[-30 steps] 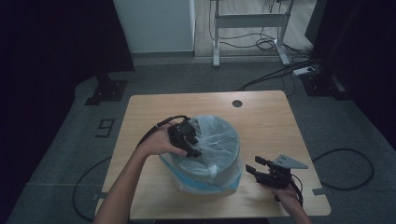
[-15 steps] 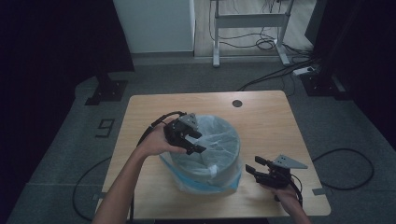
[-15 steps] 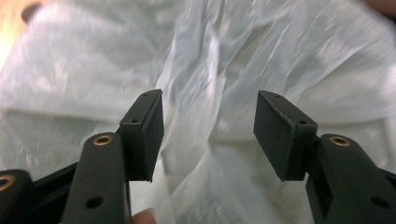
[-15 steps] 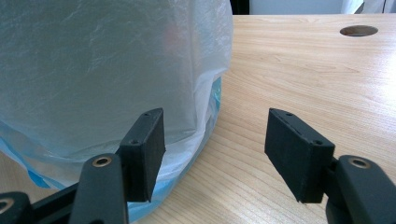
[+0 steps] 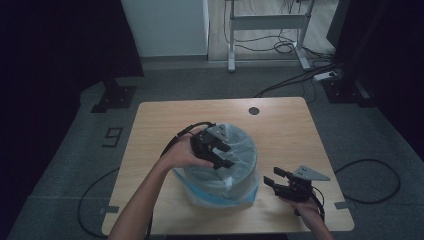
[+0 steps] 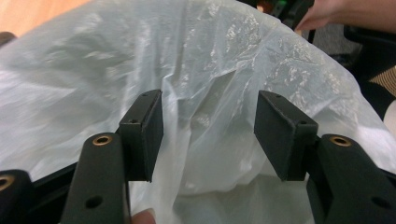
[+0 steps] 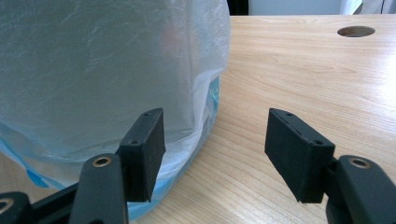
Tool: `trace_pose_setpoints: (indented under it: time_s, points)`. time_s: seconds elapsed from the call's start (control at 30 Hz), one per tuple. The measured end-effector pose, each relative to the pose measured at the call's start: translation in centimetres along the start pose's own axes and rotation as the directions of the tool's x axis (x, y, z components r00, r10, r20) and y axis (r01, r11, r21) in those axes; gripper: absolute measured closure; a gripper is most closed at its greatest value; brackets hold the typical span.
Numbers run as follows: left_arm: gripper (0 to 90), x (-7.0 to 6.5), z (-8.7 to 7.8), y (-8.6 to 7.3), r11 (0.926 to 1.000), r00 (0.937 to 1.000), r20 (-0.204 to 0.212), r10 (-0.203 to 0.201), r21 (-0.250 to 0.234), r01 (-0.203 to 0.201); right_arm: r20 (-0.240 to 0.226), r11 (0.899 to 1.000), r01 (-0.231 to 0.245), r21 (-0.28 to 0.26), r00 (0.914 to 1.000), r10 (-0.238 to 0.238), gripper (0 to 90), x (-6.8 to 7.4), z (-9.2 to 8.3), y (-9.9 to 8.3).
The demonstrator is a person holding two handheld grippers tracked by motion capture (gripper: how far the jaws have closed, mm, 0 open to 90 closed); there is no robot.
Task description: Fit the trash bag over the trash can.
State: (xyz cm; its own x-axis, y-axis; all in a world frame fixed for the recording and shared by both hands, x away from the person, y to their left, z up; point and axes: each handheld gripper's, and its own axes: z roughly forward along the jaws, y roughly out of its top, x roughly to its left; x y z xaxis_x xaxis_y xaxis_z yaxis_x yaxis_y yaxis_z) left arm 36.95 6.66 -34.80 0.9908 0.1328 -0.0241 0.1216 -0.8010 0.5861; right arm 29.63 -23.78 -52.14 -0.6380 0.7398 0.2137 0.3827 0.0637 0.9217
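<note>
A round bin (image 5: 235,175) stands in the middle of the wooden table (image 5: 290,130), wrapped in a thin whitish plastic bag (image 6: 224,56) with a pale blue edge (image 7: 205,121) bunched at its base. My left gripper (image 5: 229,156) hovers over the bin's left rim, pointing right across the opening. In the left gripper view its jaws stand open (image 6: 208,116) with crinkled bag film just beyond them, and the pads press on nothing. My right gripper (image 5: 271,176) rests low at the bin's right side, open (image 7: 212,126), its left pad (image 7: 144,149) beside the bag and bare wood between the jaws.
A round cable hole (image 5: 254,110) sits near the table's far edge. The table's front edge (image 5: 225,231) is close to the bin. Cables (image 5: 370,165) trail on the grey floor, and a white desk frame (image 5: 265,22) stands behind.
My left hand has lifted a little and moved right, from the bin's left rim to over its opening, with the gripper turning more level. The right gripper has kept still.
</note>
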Motion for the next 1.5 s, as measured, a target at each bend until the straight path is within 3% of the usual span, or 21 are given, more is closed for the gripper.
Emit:
trace_pose_setpoints:
  time_s: [0.17, 0.57, 0.77, 0.9, 1.0, 1.23, 1.27, 1.3, 1.33, 1.4, 1.43, 1.5]
  points:
    - [41.0, -0.4, 1.3, 0.5, 0.9980, 0.9997, 0.006, 0.022, 0.059, -0.022, 0.003, 1.000, -0.001, -0.005, 1.0000, 0.001, 36.9, -0.1, -0.2, 0.0]
    - [41.0, -1.0, 2.3, 1.0, 0.9932, 0.9985, 0.023, 0.049, 0.105, -0.051, 0.003, 1.000, 0.002, 0.000, 1.0000, -0.002, 36.8, -0.1, -0.1, 0.0]
    - [39.3, -0.9, 1.4, 0.8, 0.9975, 0.9990, -0.002, 0.045, 0.054, -0.045, 0.006, 1.000, -0.002, -0.005, 1.0000, 0.002, 36.7, -0.3, -0.2, 0.0]
    - [37.0, -0.6, 0.0, 0.3, 0.9996, 0.9987, -0.048, 0.019, -0.018, -0.020, 0.009, 1.000, -0.002, -0.005, 1.0000, 0.002, 36.6, -0.3, -0.2, 0.0]
    - [35.9, -0.4, -1.2, -0.2, 0.9969, 0.9967, -0.080, -0.008, -0.078, 0.001, 0.012, 1.000, 0.000, -0.004, 0.9999, 0.000, 36.4, -0.3, -0.2, 0.0]
    - [34.4, -1.1, -3.1, -2.4, 0.9800, 0.9844, -0.157, -0.079, -0.193, 0.048, 0.025, 1.000, 0.005, -0.002, 0.9997, -0.005, 36.2, -0.3, -0.3, 0.1]
    - [34.2, -1.4, -3.4, -3.1, 0.9713, 0.9801, -0.171, -0.101, -0.230, 0.060, 0.026, 1.000, 0.005, -0.004, 0.9997, -0.004, 36.1, -0.3, -0.3, 0.1]
    - [33.5, -1.4, -3.4, -3.1, 0.9713, 0.9801, -0.171, -0.101, -0.230, 0.060, 0.026, 1.000, 0.005, -0.004, 0.9996, -0.005, 36.0, -0.2, -0.3, 0.1]
    - [33.3, -1.7, -3.8, -3.8, 0.9609, 0.9760, -0.182, -0.120, -0.268, 0.068, 0.026, 1.000, 0.004, -0.004, 0.9996, -0.004, 36.0, -0.2, -0.4, 0.1]
    - [33.3, -1.9, -4.2, -4.4, 0.9536, 0.9715, -0.195, -0.135, -0.292, 0.074, 0.028, 1.000, 0.004, -0.004, 0.9996, -0.004, 36.0, -0.2, -0.4, 0.1]
    - [33.3, -2.1, -4.5, -5.0, 0.9449, 0.9672, -0.205, -0.150, -0.317, 0.080, 0.028, 1.000, 0.004, -0.004, 0.9996, -0.004, 36.0, -0.2, -0.4, 0.1]
    - [33.3, -2.4, -5.0, -5.8, 0.9353, 0.9628, -0.213, -0.166, -0.343, 0.086, 0.028, 1.000, 0.005, -0.003, 0.9996, -0.005, 36.0, -0.2, -0.4, 0.0]
